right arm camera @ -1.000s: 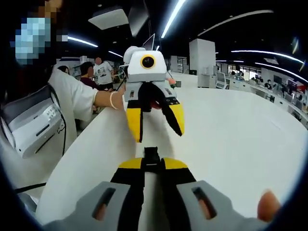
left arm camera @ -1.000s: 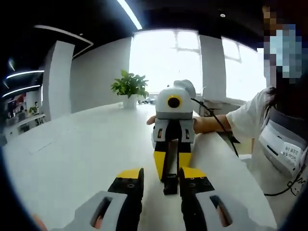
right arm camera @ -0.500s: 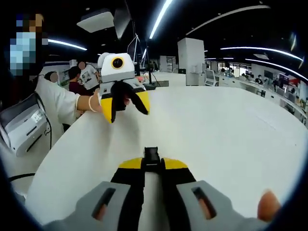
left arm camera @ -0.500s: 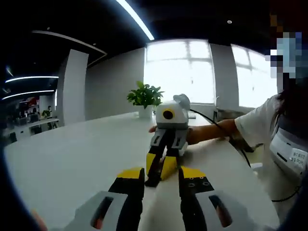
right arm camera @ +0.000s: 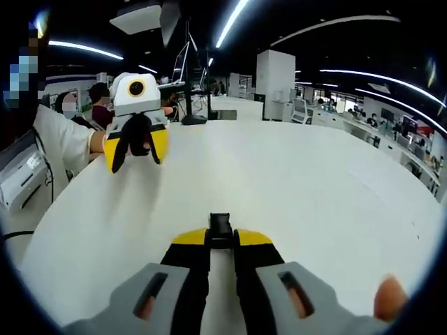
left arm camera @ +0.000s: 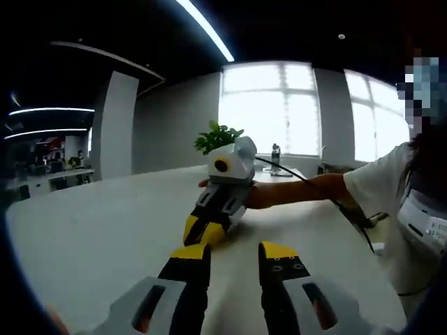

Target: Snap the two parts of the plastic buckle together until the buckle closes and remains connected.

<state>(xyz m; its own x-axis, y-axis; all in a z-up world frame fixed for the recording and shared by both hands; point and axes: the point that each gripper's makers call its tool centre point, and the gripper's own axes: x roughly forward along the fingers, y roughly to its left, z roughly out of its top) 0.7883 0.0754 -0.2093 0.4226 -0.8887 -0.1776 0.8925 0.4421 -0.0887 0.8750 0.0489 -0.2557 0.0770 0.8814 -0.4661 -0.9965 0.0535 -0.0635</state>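
Currently the right hand-held gripper (right arm camera: 221,241) clenches a black buckle piece (right arm camera: 219,225) above the white counter (right arm camera: 314,188), while the left hand-held gripper (left arm camera: 234,259), released and empty, should probably realign squarely before mating.

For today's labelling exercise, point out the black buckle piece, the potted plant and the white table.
Black buckle piece (right arm camera: 220,225), right gripper view, its end above the jaws.
Potted plant (left arm camera: 215,135), left gripper view, on its leaves.
White table (right arm camera: 321,195), right gripper view, bare top.
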